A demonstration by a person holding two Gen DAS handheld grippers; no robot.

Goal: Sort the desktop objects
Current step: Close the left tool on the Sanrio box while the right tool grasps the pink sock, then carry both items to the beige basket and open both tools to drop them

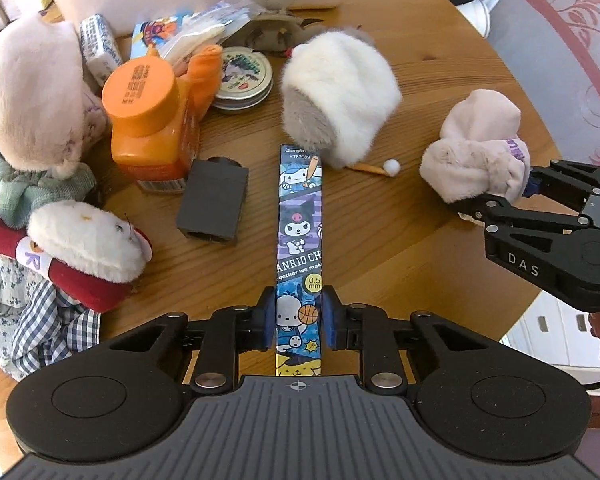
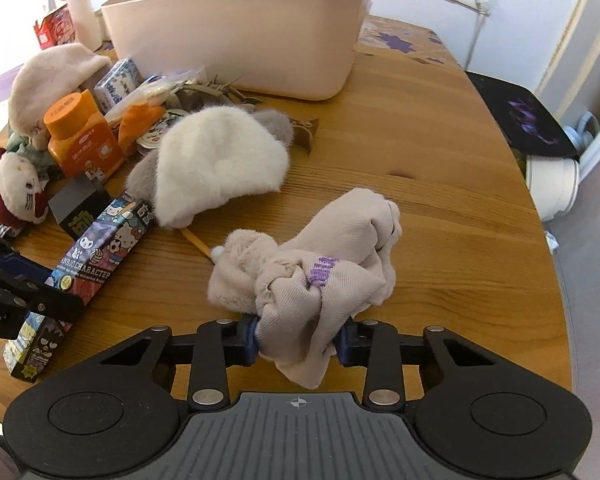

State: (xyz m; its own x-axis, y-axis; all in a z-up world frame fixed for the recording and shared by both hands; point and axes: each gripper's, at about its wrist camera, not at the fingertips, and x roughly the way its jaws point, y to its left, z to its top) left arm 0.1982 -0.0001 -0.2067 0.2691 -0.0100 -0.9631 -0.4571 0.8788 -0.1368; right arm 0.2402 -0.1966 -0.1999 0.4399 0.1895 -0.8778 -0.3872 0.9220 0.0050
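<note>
Both jaws clamped: left gripper (image 1: 299, 316) on pen box (image 1: 299, 240), right gripper (image 2: 298, 338) on beige plush (image 2: 316, 280); the floppy plush at lower centre could slip when lifted.

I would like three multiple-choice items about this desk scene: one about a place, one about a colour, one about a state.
1. The black block lies
A. left of the pen box
B. inside the bin
C. on the white hat

2. The bottle cap is
A. green
B. orange
C. blue

3. The right hand-held gripper is
A. open over bare wood
B. shut on the beige plush
C. holding the bottle

Key: 1 A, it sits left of the pen box in the left wrist view; 2 B, plainly orange; 3 B, its pads squeeze the beige plush.
</note>
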